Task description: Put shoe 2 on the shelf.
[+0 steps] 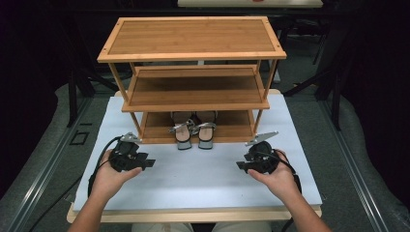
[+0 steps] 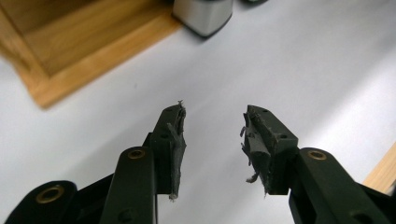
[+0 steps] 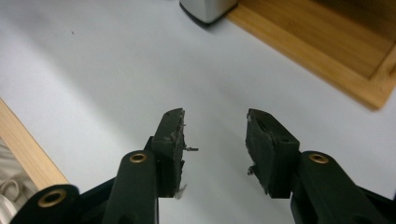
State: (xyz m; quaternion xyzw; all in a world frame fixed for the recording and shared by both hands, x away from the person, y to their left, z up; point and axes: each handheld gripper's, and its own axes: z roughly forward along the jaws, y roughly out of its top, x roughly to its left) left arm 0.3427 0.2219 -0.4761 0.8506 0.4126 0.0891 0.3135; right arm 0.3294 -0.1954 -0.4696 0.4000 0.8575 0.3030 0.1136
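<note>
So far both silver sandals (image 1: 193, 130) sit paired on the rack's bottom shelf (image 1: 232, 129), while your left gripper (image 1: 145, 163) and right gripper (image 1: 241, 166) rest released and empty on the white surface (image 1: 193, 179).

You've got open white tabletop (image 1: 203, 179) between both grippers and the rack (image 1: 193, 87), but the sandals (image 1: 193, 130) (bottom shelf, toes poking out) block that middle slot.

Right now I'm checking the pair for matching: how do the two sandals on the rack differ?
The left sandal sticks out farther past the bottom shelf than the right sandal. The left one's strap leans left, the right one's leans right. Both are silver, toes toward the person, side by side.
</note>
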